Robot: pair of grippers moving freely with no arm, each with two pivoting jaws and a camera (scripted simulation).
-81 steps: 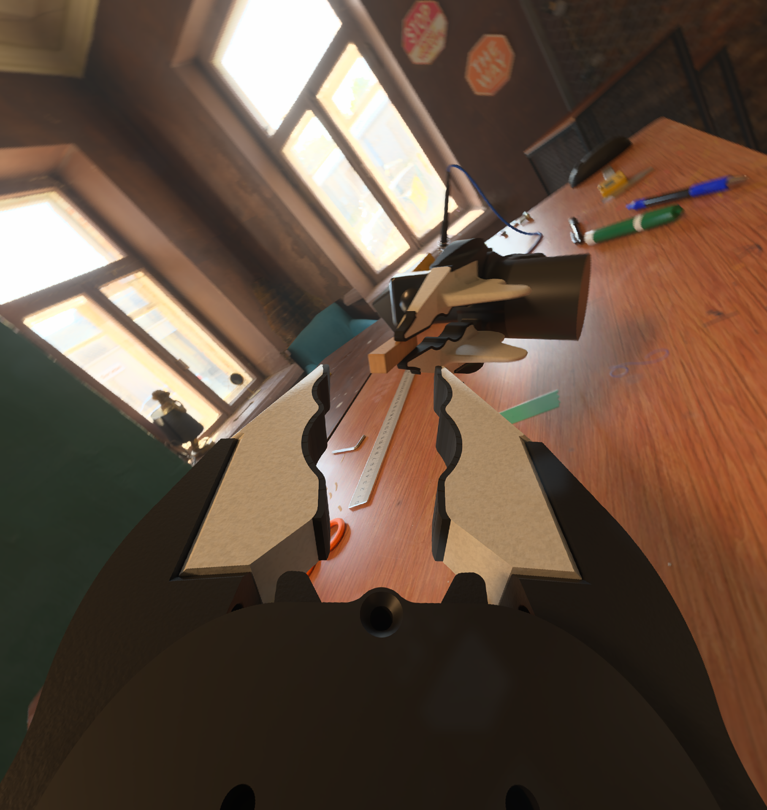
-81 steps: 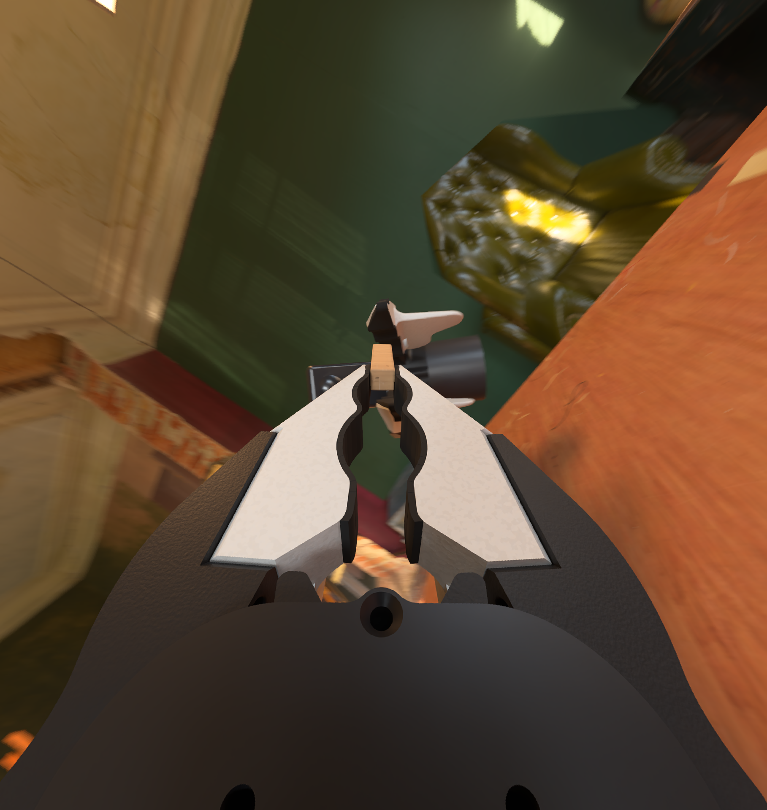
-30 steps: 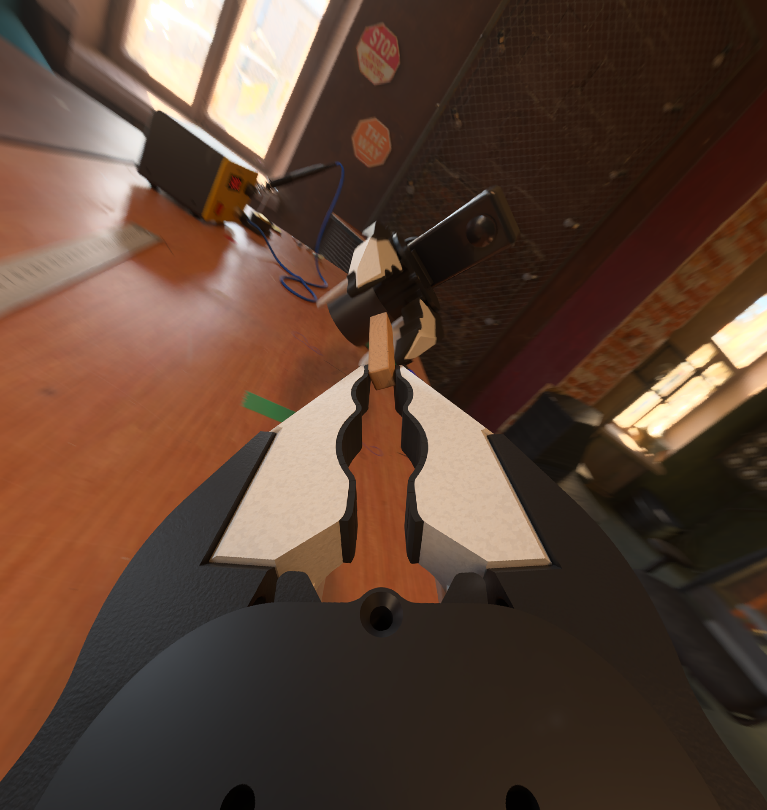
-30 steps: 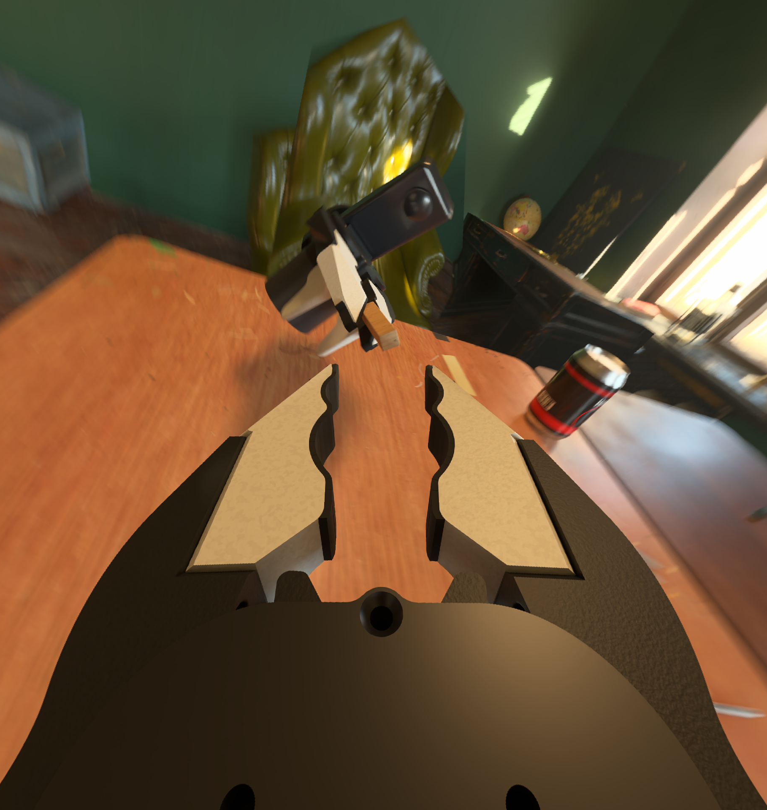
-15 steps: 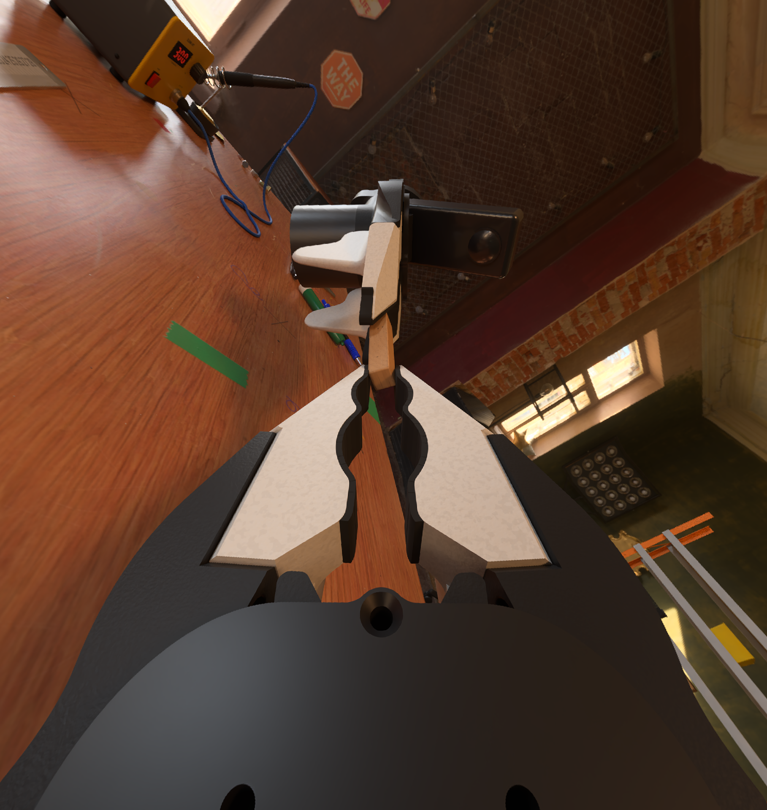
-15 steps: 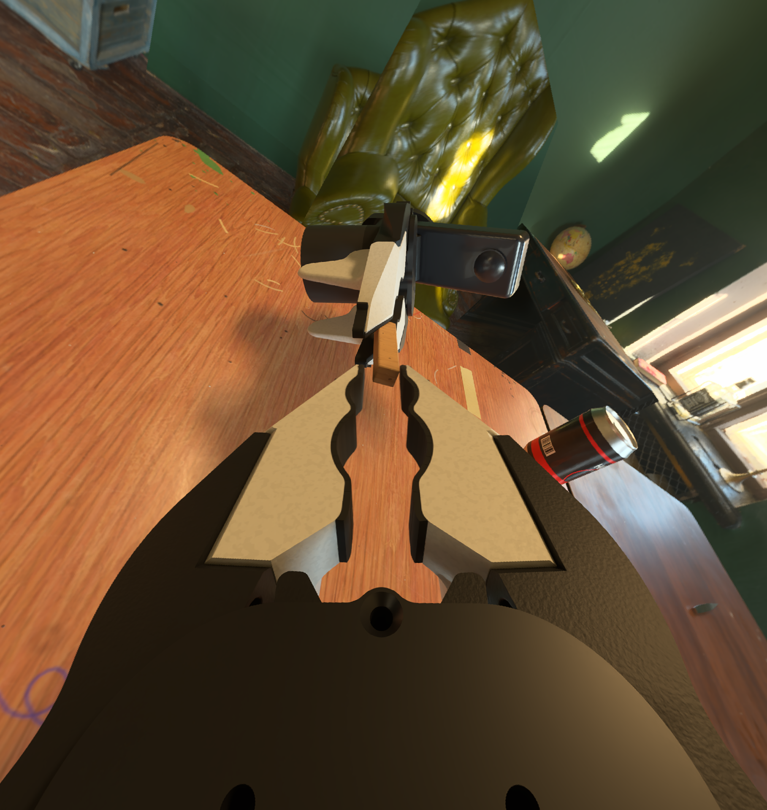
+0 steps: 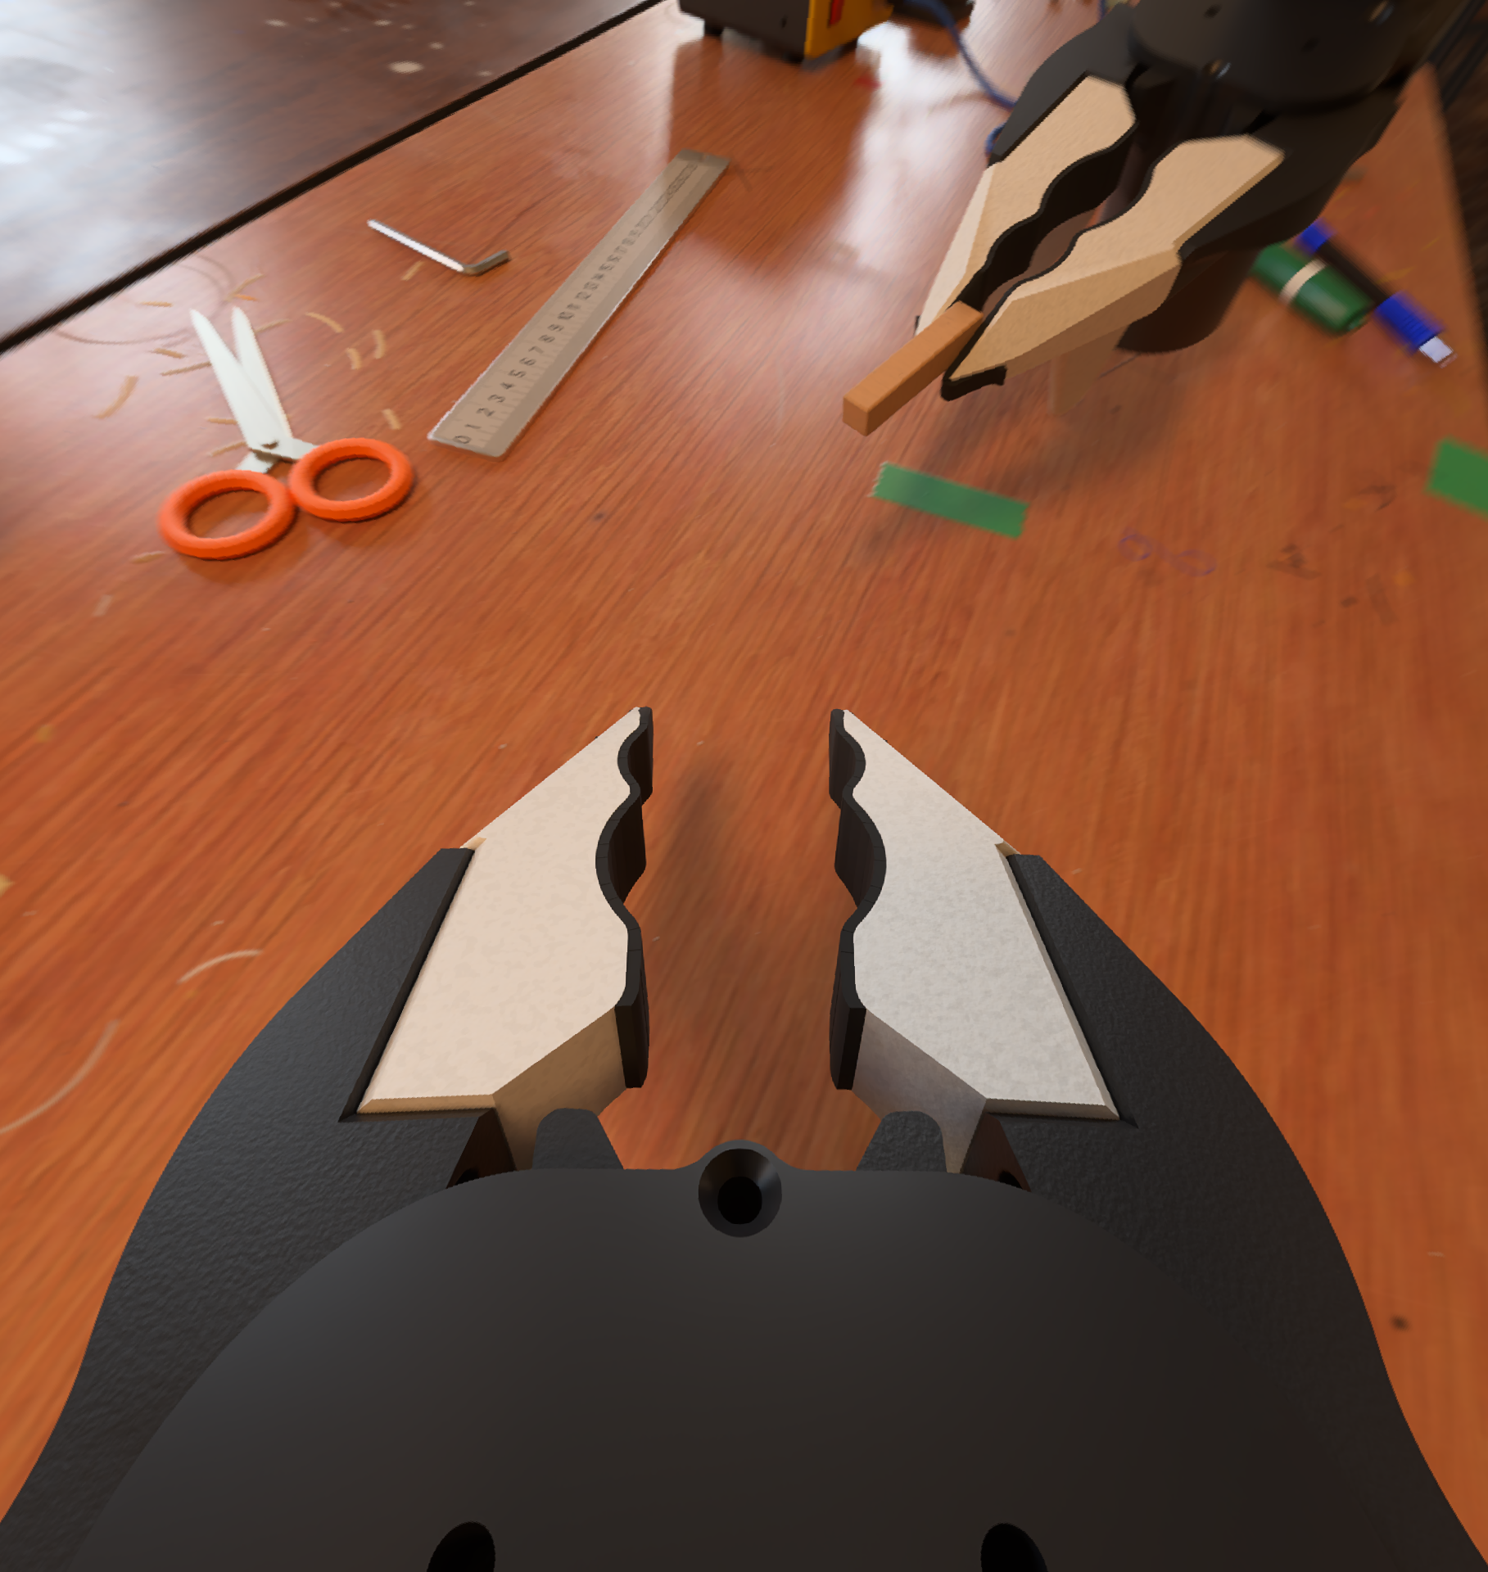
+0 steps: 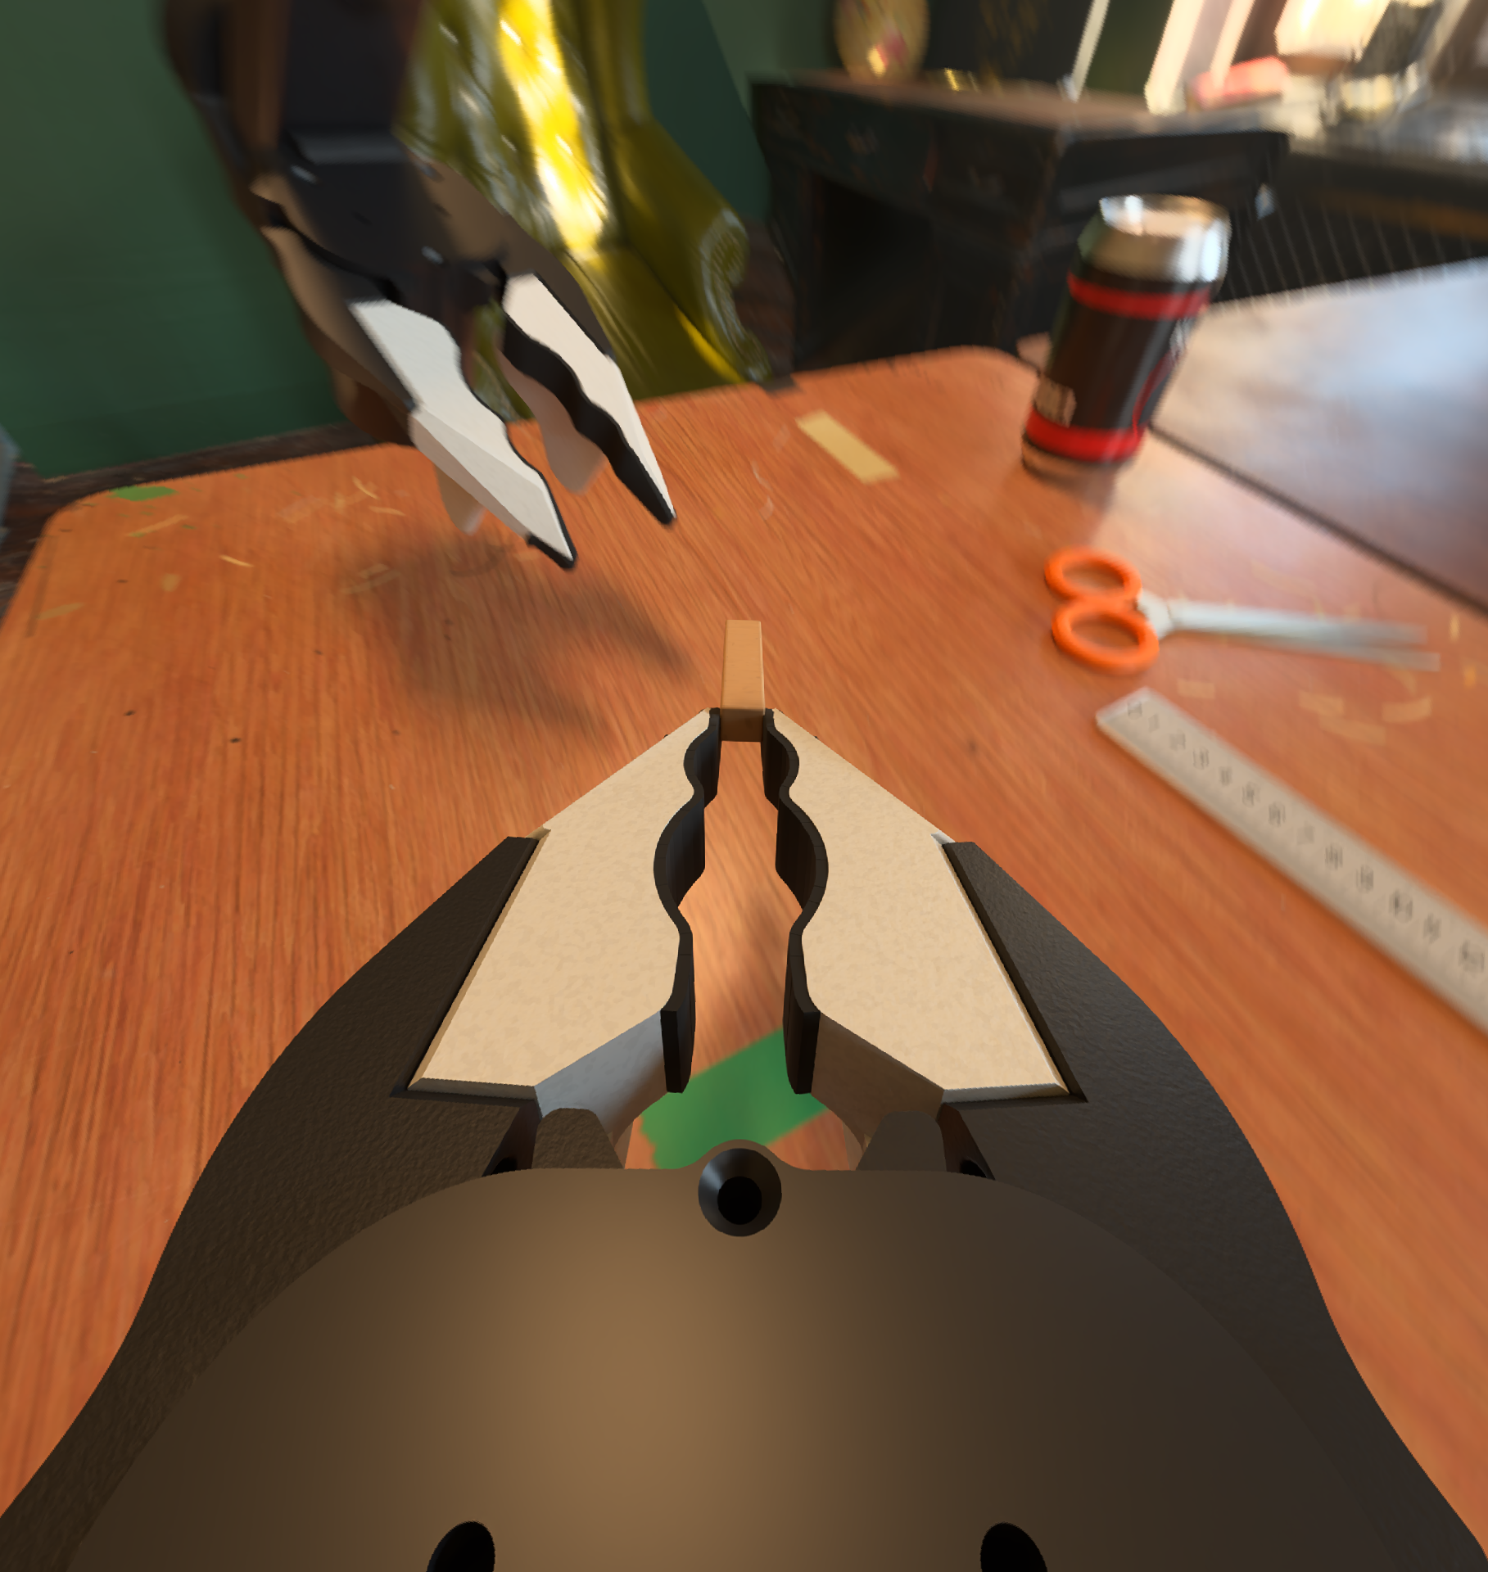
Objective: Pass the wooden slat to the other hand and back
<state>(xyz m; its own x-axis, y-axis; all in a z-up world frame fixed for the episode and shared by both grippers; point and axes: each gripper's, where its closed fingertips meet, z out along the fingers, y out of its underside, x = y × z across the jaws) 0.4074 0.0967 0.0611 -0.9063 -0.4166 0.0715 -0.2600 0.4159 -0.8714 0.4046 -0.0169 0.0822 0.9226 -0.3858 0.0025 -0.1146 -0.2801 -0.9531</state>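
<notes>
The wooden slat (image 8: 741, 663) is a short tan stick. My right gripper (image 8: 741, 723) is shut on its near end, and the rest juts forward above the orange-brown table (image 8: 213, 851). In the left wrist view the right gripper (image 7: 949, 357) is at the upper right, with the slat (image 7: 906, 374) poking out down and to the left. My left gripper (image 7: 742, 719) is open and empty above the table. In the right wrist view the left gripper (image 8: 612, 536) hovers at the upper left, apart from the slat.
On the table lie orange-handled scissors (image 7: 285, 476), a steel ruler (image 7: 578, 306), a hex key (image 7: 442, 251), green tape strips (image 7: 949, 502) and markers (image 7: 1336, 298). A dark can (image 8: 1123, 332) stands at the far edge. A green armchair (image 8: 638, 213) is beyond the table.
Half a second ago both grippers were shut on the slat. The left gripper has let go, opened and drawn away; the right one keeps the slat. Both views now tilt down at the table.
</notes>
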